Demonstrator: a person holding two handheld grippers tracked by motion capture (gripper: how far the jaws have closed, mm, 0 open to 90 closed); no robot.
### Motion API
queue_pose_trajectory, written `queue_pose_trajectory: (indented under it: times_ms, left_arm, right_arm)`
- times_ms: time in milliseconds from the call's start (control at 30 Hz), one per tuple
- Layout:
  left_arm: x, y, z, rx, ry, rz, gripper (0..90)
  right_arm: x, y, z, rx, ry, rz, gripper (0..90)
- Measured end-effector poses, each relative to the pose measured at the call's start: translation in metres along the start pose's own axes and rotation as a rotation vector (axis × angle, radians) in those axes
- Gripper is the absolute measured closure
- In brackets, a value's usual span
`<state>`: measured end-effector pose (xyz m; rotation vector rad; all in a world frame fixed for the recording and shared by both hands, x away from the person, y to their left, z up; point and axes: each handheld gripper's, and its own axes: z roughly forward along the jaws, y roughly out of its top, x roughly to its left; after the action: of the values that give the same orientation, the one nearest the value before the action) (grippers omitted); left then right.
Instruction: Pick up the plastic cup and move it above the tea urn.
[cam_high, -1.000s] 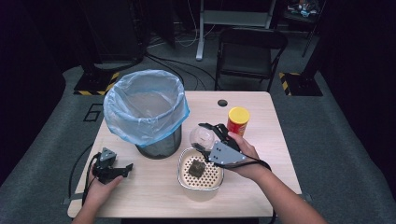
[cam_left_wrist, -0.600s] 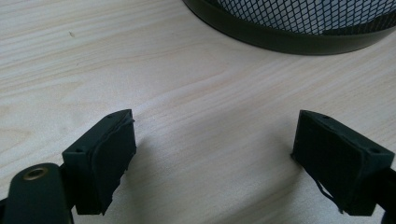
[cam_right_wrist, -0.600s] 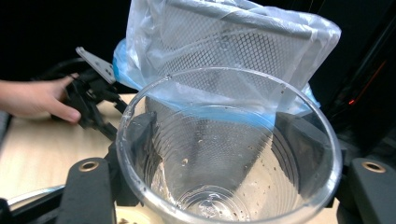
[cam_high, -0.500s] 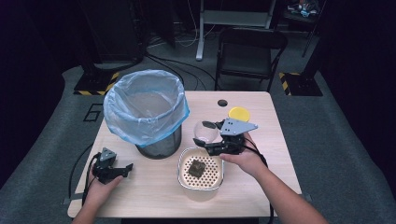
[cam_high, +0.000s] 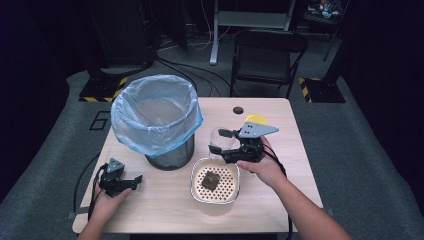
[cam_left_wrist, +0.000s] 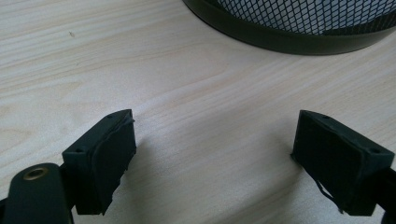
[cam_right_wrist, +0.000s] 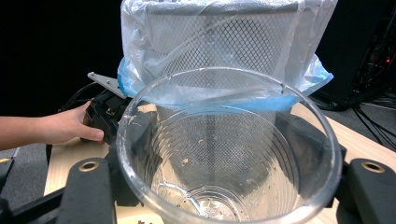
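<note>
Right gripper held level, jaws clamped; left gripper rests low (jaws apart).

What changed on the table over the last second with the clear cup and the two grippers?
The right gripper, shut on the clear plastic cup, swung from pointing up the table to pointing left toward the lined bin, uncovering the yellow-lidded can. The cup now lies on its side, mouth toward the gripper's camera. The left gripper, jaws open on the table, the strainer bowl and its dark lump stayed put.

Bare table ahead of left claw, lined bin blocking beyond, strainer bowl rightward.
</note>
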<state>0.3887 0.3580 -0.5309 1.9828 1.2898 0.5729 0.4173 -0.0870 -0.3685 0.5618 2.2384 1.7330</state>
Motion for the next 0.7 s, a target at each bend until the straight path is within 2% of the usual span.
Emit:
queue_pose_trajectory:
  times_ms: [167,300,400,467,600,700]
  left_arm:
    - [0.000,0.000,0.000,0.000,0.002,0.000,12.9]
    - [-0.001,0.000,0.000,0.000,0.004,-0.007,13.0]
    - [-0.001,0.000,0.000,-0.001,0.007,-0.010,13.0]
    - [-0.001,0.000,0.000,0.000,0.008,-0.011,13.0]
    - [-0.001,0.000,0.000,-0.001,0.010,-0.011,13.0]
    - [-0.002,-0.001,-0.001,0.005,0.006,-0.018,13.0]
  right_arm:
    - [0.003,0.009,-0.002,-0.002,0.007,-0.014,32.0]
    - [0.006,0.027,-0.006,-0.001,-0.002,-0.032,32.3]
    - [0.009,0.043,-0.009,-0.026,0.022,-0.014,32.4]
    - [0.011,0.054,-0.011,-0.041,0.022,-0.011,32.4]
    - [0.012,0.073,-0.012,-0.057,0.031,0.025,32.4]
    - [0.010,0.087,-0.013,-0.070,-0.014,0.021,32.2]
